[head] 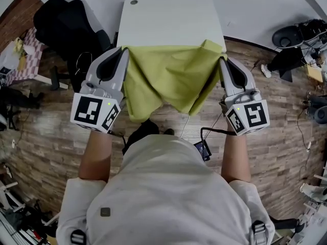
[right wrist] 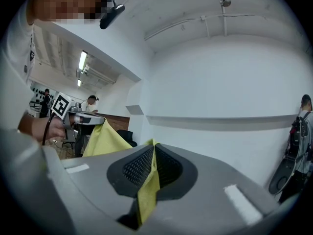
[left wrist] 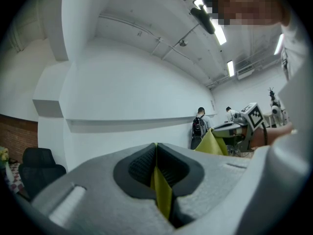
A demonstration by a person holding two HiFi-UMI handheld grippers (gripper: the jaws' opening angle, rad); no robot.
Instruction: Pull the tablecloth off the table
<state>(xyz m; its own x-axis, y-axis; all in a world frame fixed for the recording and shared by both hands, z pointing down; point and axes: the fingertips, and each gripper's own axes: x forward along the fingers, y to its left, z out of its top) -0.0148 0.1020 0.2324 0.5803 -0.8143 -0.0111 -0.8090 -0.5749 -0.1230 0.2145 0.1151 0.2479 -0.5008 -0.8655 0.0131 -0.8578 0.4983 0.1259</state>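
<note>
Where the tablecloth point(head: 168, 78) hangs, near table point(head: 168, 19) edge hidden; floor point(head: 51, 137) behind too

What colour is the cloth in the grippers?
Yellow-green. The soft fabric tablecloth shows best in the head view.

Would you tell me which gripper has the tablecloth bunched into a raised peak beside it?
The right gripper: beside its jaws the yellow-green tablecloth rises in a folded peak, whereas by the left gripper its edge runs flat.
</note>
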